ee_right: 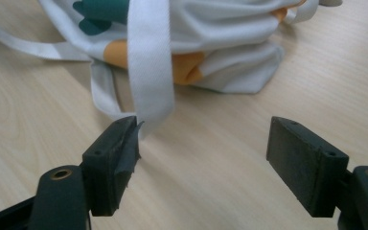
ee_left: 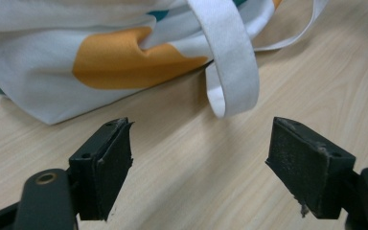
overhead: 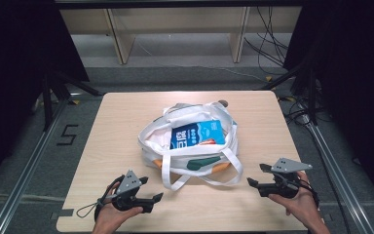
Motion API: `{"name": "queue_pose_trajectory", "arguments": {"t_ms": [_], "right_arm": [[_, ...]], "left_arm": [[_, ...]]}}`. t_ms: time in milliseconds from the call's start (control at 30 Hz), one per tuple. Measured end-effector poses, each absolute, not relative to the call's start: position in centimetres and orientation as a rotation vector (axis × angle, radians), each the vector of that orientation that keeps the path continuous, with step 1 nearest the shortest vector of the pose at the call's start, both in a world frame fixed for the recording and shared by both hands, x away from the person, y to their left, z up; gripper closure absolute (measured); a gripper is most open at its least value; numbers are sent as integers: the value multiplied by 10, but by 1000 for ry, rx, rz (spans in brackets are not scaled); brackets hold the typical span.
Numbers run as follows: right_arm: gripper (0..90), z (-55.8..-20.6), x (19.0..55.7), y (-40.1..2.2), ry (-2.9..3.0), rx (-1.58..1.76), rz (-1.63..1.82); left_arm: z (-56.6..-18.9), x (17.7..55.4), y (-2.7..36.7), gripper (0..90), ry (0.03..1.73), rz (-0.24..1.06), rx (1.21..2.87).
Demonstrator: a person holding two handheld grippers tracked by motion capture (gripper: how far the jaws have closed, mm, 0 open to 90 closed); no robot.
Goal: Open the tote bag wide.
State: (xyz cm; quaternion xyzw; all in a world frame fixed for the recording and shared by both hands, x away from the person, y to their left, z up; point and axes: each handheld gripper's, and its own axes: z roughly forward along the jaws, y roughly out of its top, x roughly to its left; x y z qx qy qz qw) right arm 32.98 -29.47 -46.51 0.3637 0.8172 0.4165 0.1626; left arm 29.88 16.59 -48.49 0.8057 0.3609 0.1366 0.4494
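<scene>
A white cloth tote bag [overhead: 152, 142] with orange and green patches lies in the middle of the wooden table [overhead: 112, 117]. A blue packet [overhead: 197, 133] shows in its mouth. Its white straps [overhead: 175, 181] loop onto the table toward me. My left gripper [overhead: 152, 189] is near the front left, open, with nothing between its jaws; in its own view [ee_left: 199, 148] a strap loop [ee_left: 230, 62] lies just ahead. My right gripper [overhead: 257, 174] is at the front right, open and empty; in its view [ee_right: 203, 153] a strap [ee_right: 149, 62] hangs just beyond the left jaw.
A pale wooden shelf frame [overhead: 121, 34] stands beyond the table's far edge. Cables [overhead: 268, 44] lie on the floor at the back right. Metal rails [overhead: 24, 170] run along both sides. Bare tabletop surrounds the bag.
</scene>
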Motion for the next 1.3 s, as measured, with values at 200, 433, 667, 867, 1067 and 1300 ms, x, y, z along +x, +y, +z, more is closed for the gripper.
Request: {"name": "queue_pose_trajectory", "arguments": {"t_ms": [200,433,667,867,1067,1300], "right_arm": [[266,-471,321,-298,2336,1018,1167],[265,-478,307,-305,2359,1035,1160],[266,-483,300,-307,2369,1041,1147],[266,-485,300,-308,2371,1021,1143],[266,-485,299,-307,2376,1039,1141],[266,-487,302,-308,2384,1015,1142]], "left_arm": [[-488,296,171,219,883,352,2028],[-494,285,169,215,901,336,2017],[-495,284,167,210,913,337,2010],[-496,285,167,210,913,348,2020],[-496,285,167,210,917,340,2008],[-496,287,169,209,906,350,2025]]}}
